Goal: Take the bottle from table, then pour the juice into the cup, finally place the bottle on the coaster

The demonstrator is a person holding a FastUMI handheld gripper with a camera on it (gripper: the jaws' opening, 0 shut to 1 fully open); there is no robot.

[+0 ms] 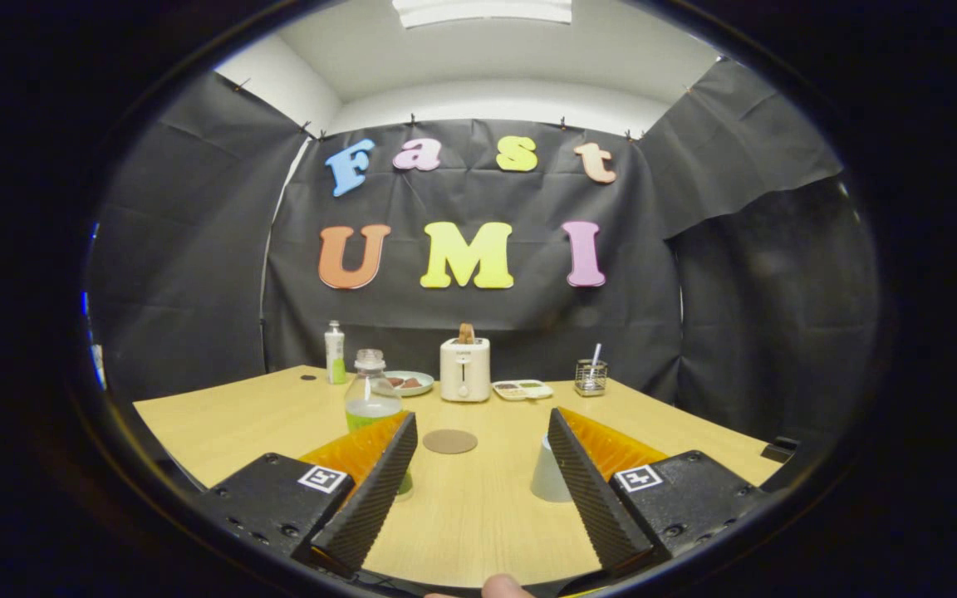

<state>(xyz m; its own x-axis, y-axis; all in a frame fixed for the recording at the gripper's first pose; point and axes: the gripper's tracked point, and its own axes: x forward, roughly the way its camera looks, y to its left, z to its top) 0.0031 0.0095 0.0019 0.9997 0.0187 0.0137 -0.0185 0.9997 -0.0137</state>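
the gripper (478,473) has its fingers wide apart and holds nothing — so it looks like nothing is done yet: the one juice bottle (372,392) stands just past one finger, the one cup (551,473) by the other, one coaster (449,441) between them — grab, pour, place are left.

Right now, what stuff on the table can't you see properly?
- Bottle: its lower part sits behind a finger of the open gripper.
- Cup: one side is behind the other finger.
- Plate and tray by the toaster: the food is too small to tell.
- Far small bottle: label too tiny.
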